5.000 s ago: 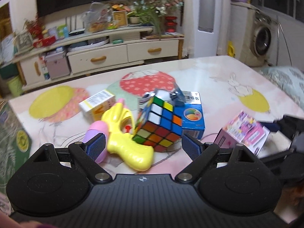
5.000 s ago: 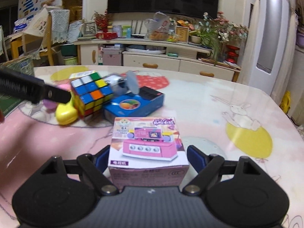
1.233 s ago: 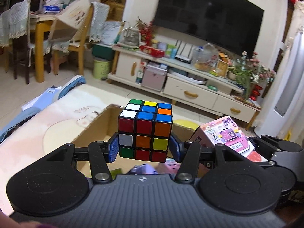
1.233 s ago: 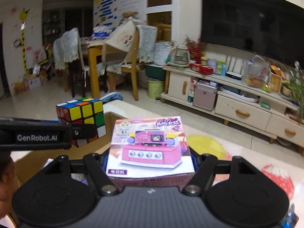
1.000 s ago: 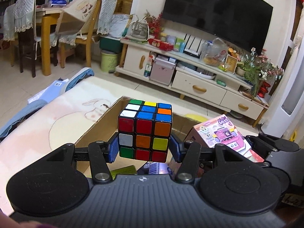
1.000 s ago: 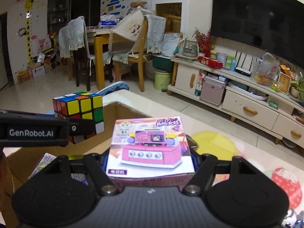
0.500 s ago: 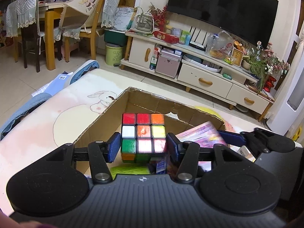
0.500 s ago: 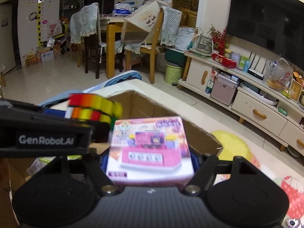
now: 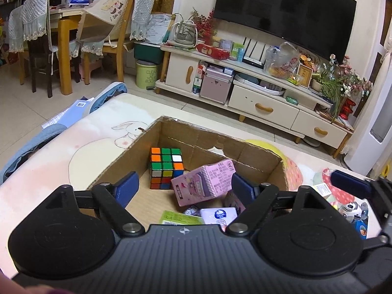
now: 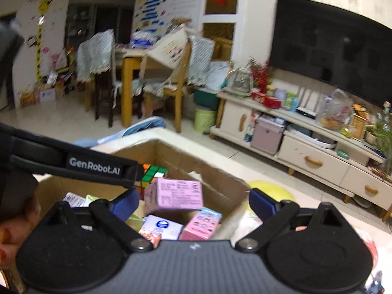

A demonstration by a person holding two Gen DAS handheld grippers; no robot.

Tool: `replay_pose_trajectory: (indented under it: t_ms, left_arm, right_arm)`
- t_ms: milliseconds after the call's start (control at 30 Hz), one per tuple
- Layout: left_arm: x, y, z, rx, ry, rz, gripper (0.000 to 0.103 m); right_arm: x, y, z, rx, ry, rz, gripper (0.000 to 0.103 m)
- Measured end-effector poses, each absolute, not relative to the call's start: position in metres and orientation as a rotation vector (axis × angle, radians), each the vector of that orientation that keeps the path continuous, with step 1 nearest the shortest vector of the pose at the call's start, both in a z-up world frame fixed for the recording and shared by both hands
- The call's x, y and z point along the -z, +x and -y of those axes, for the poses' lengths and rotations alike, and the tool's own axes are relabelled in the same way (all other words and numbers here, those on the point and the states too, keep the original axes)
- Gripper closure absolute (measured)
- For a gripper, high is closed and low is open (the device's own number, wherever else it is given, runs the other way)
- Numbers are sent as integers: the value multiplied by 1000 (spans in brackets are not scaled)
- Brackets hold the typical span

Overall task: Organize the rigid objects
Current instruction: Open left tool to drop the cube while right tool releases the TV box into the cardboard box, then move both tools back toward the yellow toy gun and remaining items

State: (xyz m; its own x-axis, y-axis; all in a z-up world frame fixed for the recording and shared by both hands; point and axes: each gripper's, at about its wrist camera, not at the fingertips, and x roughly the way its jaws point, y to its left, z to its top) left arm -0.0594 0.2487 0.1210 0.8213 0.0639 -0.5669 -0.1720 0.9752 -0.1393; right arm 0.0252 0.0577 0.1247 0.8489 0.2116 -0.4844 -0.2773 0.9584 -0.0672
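The tabletop (image 9: 80,152) wears a pale cloth printed with a rabbit and coloured rounds. Around it lies a living room: a tiled floor, a wooden dining table with covered chairs (image 9: 36,36) at the far left, a long cream TV cabinet (image 9: 264,98) crowded with small things, a dark television (image 9: 281,12) on the wall above it, and flowers (image 9: 348,83) at the cabinet's right end.

An open cardboard box (image 9: 215,144) sits near the tabletop's left corner, one corner pointing toward the rabbit print. Inside, a puzzle cube (image 9: 166,167) rests on the box floor by the far left wall. Just beside it a pink toy box (image 9: 204,182) lies tilted, leaning on other small packs: a white one with a blue mark (image 9: 219,215), a green one (image 9: 181,218) and, in the right wrist view, another pink one (image 10: 202,224).

The left gripper (image 9: 185,186) hangs over the near side of the box, its fingers (image 9: 126,187) spreading wide with nothing pressed between them; the cube and the pink toy box lie below, apart from the pads. The right gripper (image 10: 193,205) is likewise opening above the box, its fingers (image 10: 263,207) clear of the pink toy box (image 10: 174,193). The left gripper's arm crosses the right wrist view and hides part of the cube (image 10: 152,174).

Beyond the box's right wall a few small toys (image 9: 352,208) lie on the tabletop.
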Motion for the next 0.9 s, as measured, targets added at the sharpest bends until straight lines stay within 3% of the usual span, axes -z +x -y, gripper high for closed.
replay_pose_trajectory:
  t_ms: [167,267,900]
  left_arm:
    - [-120,-62,-244,-99,-175,-595,0]
    - [-120,-63,-242,-79,-169,-594,0]
    - [-111,-60,-235,24,-39,-616,0]
  right_arm:
    - [-124,4,-41,-192,-80,-475,6]
    - [-121,-10,-31,-158,-30,-471,1]
    - [-97,-69,8,-24,28,-466,1]
